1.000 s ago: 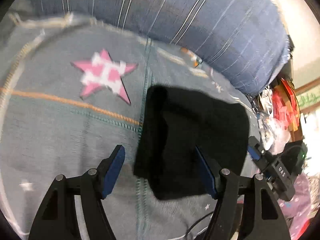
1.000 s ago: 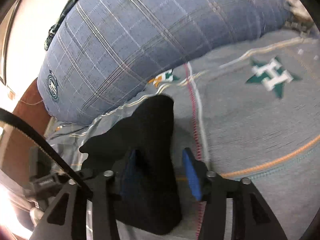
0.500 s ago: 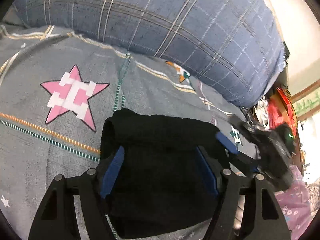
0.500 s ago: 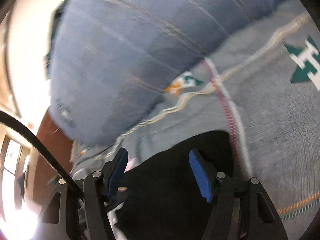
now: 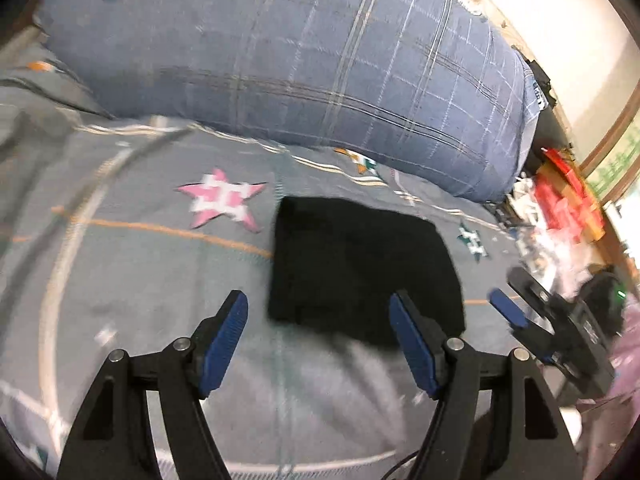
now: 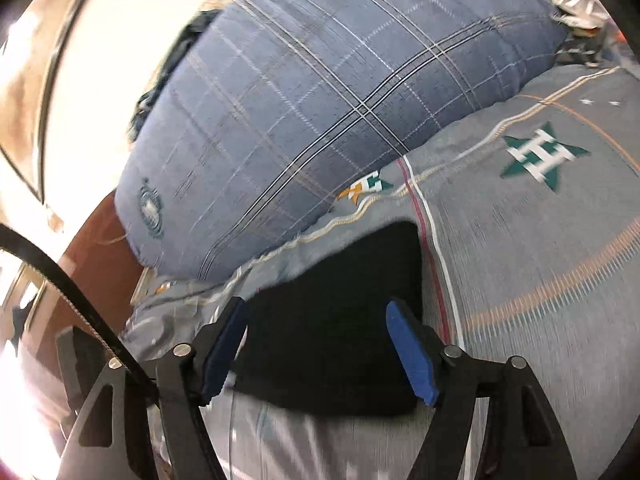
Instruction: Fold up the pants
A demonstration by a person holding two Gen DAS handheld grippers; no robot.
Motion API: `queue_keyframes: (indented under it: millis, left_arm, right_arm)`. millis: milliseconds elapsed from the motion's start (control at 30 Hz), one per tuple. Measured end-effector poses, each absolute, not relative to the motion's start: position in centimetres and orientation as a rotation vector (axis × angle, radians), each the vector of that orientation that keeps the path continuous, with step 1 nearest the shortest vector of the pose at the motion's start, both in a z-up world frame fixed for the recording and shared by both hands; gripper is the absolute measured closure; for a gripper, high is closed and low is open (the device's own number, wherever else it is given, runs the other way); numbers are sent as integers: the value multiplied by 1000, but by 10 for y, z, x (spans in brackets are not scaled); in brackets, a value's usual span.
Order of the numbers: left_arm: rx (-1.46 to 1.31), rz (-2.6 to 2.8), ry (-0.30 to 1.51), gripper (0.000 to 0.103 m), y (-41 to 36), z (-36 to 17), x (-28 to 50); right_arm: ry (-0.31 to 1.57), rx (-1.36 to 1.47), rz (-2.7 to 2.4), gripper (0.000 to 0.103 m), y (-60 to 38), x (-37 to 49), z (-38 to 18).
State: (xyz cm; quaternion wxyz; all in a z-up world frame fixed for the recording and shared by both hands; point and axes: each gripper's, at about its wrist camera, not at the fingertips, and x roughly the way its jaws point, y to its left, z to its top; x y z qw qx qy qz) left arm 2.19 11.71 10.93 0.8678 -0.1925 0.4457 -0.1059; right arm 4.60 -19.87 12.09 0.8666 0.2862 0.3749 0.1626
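Observation:
The black pants (image 5: 360, 268) lie folded into a compact rectangle on the grey star-print bedspread (image 5: 140, 272). My left gripper (image 5: 320, 320) is open and empty, hovering just in front of the folded pants, apart from them. The pants also show in the right wrist view (image 6: 336, 312). My right gripper (image 6: 316, 344) is open and empty, just short of the pants' near edge. The right gripper also shows in the left wrist view (image 5: 532, 320), at the right of the pants.
A large blue plaid pillow (image 5: 300, 52) lies behind the pants, also in the right wrist view (image 6: 320, 100). Red boxes and clutter (image 5: 560, 204) sit past the bed's right edge. A wooden surface (image 6: 92, 248) borders the bed at left in the right wrist view.
Both grippers have pulled back from the folded pants and sit higher. The right gripper, closed on the pants a second ago, is open. The pants lie flat, released.

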Motion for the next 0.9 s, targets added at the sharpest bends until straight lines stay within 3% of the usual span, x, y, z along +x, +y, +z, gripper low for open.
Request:
queue_keyframes:
  millis: [167,367,900]
  left_arm:
    - [-325,-97,843,30,113,122,-39]
    - [-159,-4,726,19,94,145,-86]
    - [-52,-3,641,13,67,177,-109]
  right_arm:
    - [742,522,329,25,-182,-24,128]
    - [700,366,310,20,-155,-78,141]
    - [710,263,302,17,-137,-99,144]
